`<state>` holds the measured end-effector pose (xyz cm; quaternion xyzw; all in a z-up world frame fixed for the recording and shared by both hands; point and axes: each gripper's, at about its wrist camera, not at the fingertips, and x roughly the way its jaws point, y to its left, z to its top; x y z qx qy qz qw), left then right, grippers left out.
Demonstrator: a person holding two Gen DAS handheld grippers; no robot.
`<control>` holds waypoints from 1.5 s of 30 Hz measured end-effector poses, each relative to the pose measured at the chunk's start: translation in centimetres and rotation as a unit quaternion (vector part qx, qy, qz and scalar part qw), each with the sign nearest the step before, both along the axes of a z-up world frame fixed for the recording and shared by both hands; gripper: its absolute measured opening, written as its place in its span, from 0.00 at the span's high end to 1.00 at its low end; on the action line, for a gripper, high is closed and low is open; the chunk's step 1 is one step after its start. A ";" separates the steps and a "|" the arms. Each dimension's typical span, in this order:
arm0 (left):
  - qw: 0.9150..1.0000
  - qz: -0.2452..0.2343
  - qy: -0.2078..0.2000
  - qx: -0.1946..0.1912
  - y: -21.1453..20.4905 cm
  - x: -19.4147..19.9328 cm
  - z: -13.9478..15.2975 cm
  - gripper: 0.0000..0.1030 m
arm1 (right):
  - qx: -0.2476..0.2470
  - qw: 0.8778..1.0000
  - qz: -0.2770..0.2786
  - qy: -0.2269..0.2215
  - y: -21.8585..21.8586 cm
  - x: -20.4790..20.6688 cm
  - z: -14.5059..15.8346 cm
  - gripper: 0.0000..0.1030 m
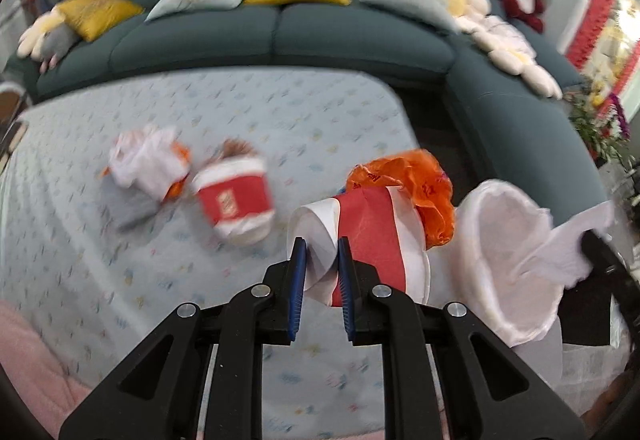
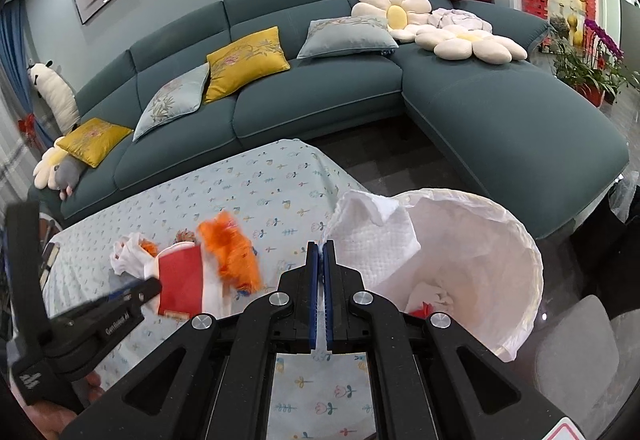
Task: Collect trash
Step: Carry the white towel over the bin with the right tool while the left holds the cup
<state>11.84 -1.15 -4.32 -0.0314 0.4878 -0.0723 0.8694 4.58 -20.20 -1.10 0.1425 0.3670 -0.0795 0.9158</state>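
Note:
My left gripper is shut on the wall of a red and white paper cup, held tilted above the table, with an orange plastic bag bunched at its far end. The right wrist view shows that same cup and orange bag from the side. My right gripper is shut on a corner of a white paper towel, which hangs over the rim of a white lined bin. A second red and white cup and a crumpled white plastic bag lie on the table.
The table wears a pale blue patterned cloth. The bin stands just off its right end and holds some scraps. A teal corner sofa with cushions and plush toys runs behind. Potted plants stand at far right.

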 end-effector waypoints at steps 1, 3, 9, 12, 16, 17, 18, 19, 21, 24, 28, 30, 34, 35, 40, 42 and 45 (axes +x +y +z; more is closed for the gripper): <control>1.000 0.008 0.013 0.005 0.6 -0.1 -0.7 0.85 | 0.001 1.000 0.002 -0.001 0.2 -0.1 0.0 0.98; 1.000 0.020 0.020 0.012 1.7 -0.4 -1.6 0.85 | 0.000 1.000 0.008 -0.002 0.7 -0.3 0.1 0.98; 0.998 0.034 0.045 0.031 3.9 -1.7 -4.1 0.85 | -0.009 1.000 0.026 0.000 2.2 -0.8 0.0 0.98; 0.997 0.039 0.053 0.032 4.7 -2.5 -4.8 0.85 | -0.011 0.999 0.033 0.004 2.8 -1.1 -0.2 0.98; 0.997 0.043 0.054 0.037 5.6 -3.3 -5.1 0.85 | -0.013 0.999 0.042 0.009 3.7 -1.5 -0.6 0.98; 0.997 0.046 0.055 0.038 5.7 -3.4 -5.2 0.85 | -0.014 0.999 0.044 0.010 3.9 -1.6 -0.6 0.98; 0.996 0.050 0.055 0.039 6.1 -3.5 -5.3 0.85 | -0.015 0.999 0.046 0.010 4.1 -1.6 -0.6 0.98; 0.996 0.053 0.056 0.040 6.5 -3.5 -5.3 0.85 | -0.016 0.999 0.048 0.011 4.3 -1.7 -0.7 0.98; 0.995 0.070 0.055 0.040 7.6 -3.5 -5.2 0.85 | -0.017 0.998 0.053 0.010 4.8 -1.7 -0.6 0.98; 0.993 0.099 0.049 0.040 9.3 -3.1 -4.6 0.85 | -0.016 0.998 0.059 0.008 5.2 -1.8 -0.4 0.98; 0.994 0.107 0.012 0.018 9.8 -2.9 -1.8 0.85 | -0.015 0.997 0.070 0.006 6.0 -1.7 -0.1 0.98; 0.995 0.097 -0.013 -0.017 9.3 -3.1 0.2 0.85 | -0.014 0.997 0.075 0.005 6.5 -1.8 -0.1 0.98; 0.996 0.051 -0.069 -0.006 6.1 -3.1 3.4 0.85 | -0.012 0.997 0.080 0.007 6.8 -1.8 -0.2 0.98; 0.996 0.047 -0.070 -0.005 5.7 -2.9 3.5 0.85 | -0.012 0.997 0.080 0.007 6.8 -1.9 -0.2 0.98; 0.998 0.040 -0.052 -0.018 4.3 -2.7 2.8 0.85 | -0.012 0.997 0.077 0.003 6.5 -2.0 0.0 0.98; 0.998 0.031 -0.054 -0.019 3.5 -2.8 3.0 0.85 | -0.010 0.997 0.073 0.001 6.0 -2.1 0.1 0.98; 0.998 0.015 -0.058 -0.018 1.7 -2.9 3.4 0.85 | -0.008 0.998 0.065 0.000 5.3 -2.2 0.1 0.98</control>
